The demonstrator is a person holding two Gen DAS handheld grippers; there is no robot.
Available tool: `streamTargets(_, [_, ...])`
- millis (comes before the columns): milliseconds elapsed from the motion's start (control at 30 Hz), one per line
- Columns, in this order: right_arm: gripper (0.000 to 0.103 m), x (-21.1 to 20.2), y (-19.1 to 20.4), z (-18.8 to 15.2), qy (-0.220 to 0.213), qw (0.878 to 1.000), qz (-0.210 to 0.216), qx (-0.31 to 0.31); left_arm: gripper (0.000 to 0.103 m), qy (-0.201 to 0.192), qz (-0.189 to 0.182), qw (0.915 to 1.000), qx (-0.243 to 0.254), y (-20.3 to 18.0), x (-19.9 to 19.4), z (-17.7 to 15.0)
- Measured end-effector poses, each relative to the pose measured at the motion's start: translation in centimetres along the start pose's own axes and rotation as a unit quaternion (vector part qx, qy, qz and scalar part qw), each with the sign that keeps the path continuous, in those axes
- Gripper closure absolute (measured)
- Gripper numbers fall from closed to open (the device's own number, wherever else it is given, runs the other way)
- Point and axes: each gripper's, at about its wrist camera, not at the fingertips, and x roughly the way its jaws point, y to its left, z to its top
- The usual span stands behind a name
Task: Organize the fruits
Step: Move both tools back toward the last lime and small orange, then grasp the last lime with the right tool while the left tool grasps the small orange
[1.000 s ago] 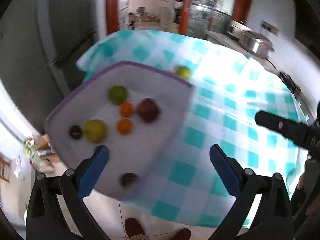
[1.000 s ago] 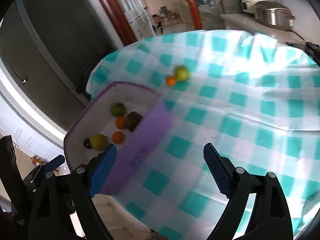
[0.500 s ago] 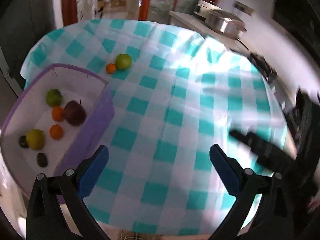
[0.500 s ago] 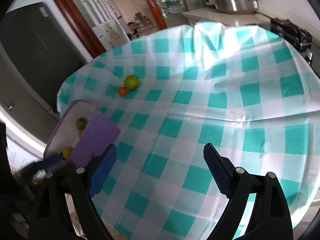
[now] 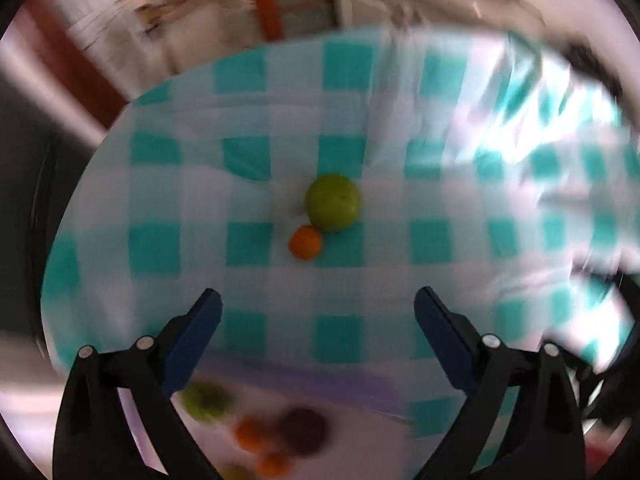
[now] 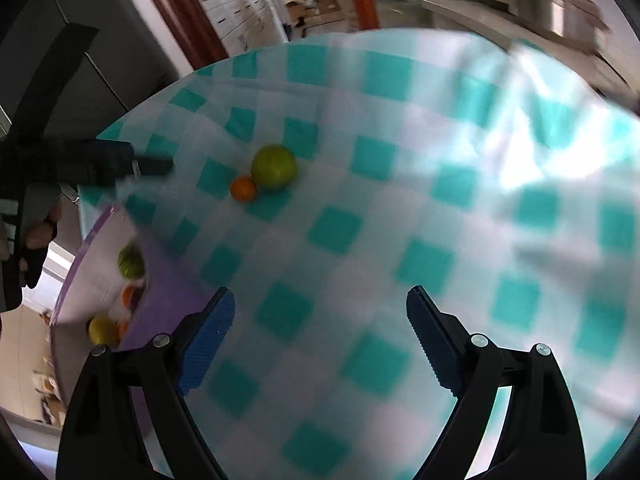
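Checked table (image 5: 440, 240) lying under both grippers, fruit ahead.
Left gripper (image 5: 316, 314) and right gripper (image 6: 320, 314) are both gaping wide, empty; green fruit (image 5: 332, 202) is touching small orange (image 5: 305, 242) straight ahead; purple bin (image 6: 168, 304) is sitting nearer, lower-left.

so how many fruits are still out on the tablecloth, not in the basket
2. A round green fruit lies mid-cloth on the teal checked tablecloth, and a small orange fruit touches its near-left side. The purple-rimmed basket could hide others beside it.
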Motion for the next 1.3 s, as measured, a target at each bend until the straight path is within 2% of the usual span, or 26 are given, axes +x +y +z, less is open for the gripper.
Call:
streamTargets(100, [0.018, 4.1, 1.3, 4.4, 0.007, 1.000, 0.018, 0.004, 0.015, 0.057, 0.000, 0.9976, 0.039, 1.8, 4.2, 1.5])
streamTargets(233, [0.020, 10.2, 4.1, 7.7, 0.028, 0.998, 0.010, -0.059, 0.015, 0.116, -0.057, 0.9916, 0.009, 5.2, 9.7, 2.9])
streamTargets(333, [0.023, 14.4, 5.1, 9.0, 0.041, 0.995, -0.001, -0.087, 0.019, 0.130, -0.078, 0.9883, -0.015, 6.6, 12.1, 2.9])
streamTargets(367, [0.025, 15.8, 4.8, 9.6, 0.049, 0.996, 0.002, -0.076, 0.028, 0.137, -0.079, 0.9872, -0.022, 7.2, 13.0, 2.9])
streamTargets(400, [0.026, 17.1, 4.6, 10.0, 0.059, 0.996, 0.012, -0.061, 0.029, 0.146, -0.081, 0.9854, -0.032, 7.8, 13.7, 2.8])
streamTargets(533, [0.026, 19.1, 3.5, 11.1, 0.064, 0.996, 0.055, 0.004, 0.028, 0.155, -0.093, 0.9829, -0.033, 9.4, 14.5, 2.5])
streamTargets(600, [0.026, 20.1, 3.4, 11.5, 0.069, 0.996, 0.051, 0.012, 0.026, 0.158, -0.103, 0.9812, -0.041, 10.4, 14.5, 2.6])
streamTargets(733, [0.026, 22.7, 4.1, 11.9, 0.095, 0.995, 0.038, 0.005, 0.023, 0.158, -0.100, 0.9816, -0.040, 11.7, 14.4, 2.8])
streamTargets(800, [0.025, 23.2, 4.3, 12.2, 0.090, 0.995, 0.042, 0.012, 0.023, 0.161, -0.098, 0.9815, -0.034, 11.9, 14.7, 2.9])
streamTargets(833, [0.038, 23.2, 4.4, 12.4, 0.089, 0.995, 0.040, 0.011, 0.023, 0.162, -0.096, 0.9817, -0.027, 11.7, 14.9, 3.0])
streamTargets(933, [0.038, 22.0, 3.7, 12.3, 0.066, 0.996, 0.056, 0.010, 0.023, 0.159, -0.092, 0.9829, -0.002, 10.9, 14.9, 3.7])
streamTargets(1033, [0.038, 19.3, 0.7, 11.4, 0.035, 0.997, 0.052, 0.052, 0.023, 0.153, -0.095, 0.9835, 0.016, 10.0, 14.9, 5.3])
streamTargets(1167, [0.038, 16.2, -3.2, 9.4, 0.016, 0.995, 0.038, 0.093, 0.023, 0.171, -0.046, 0.9813, 0.076, 8.0, 16.3, 6.9])
streamTargets(1233, [0.038, 15.4, -4.6, 8.5, 0.018, 0.995, 0.030, 0.098, 0.023, 0.176, -0.039, 0.9793, 0.092, 7.5, 16.9, 7.2])
streamTargets(1267, [0.038, 15.1, -5.0, 8.1, 0.019, 0.995, 0.026, 0.099, 0.025, 0.174, -0.040, 0.9784, 0.104, 7.3, 17.0, 7.3])
streamTargets(1300, [0.038, 14.8, -5.3, 7.6, 0.019, 0.995, 0.021, 0.100, 0.036, 0.171, -0.044, 0.9784, 0.108, 7.4, 16.8, 7.4])
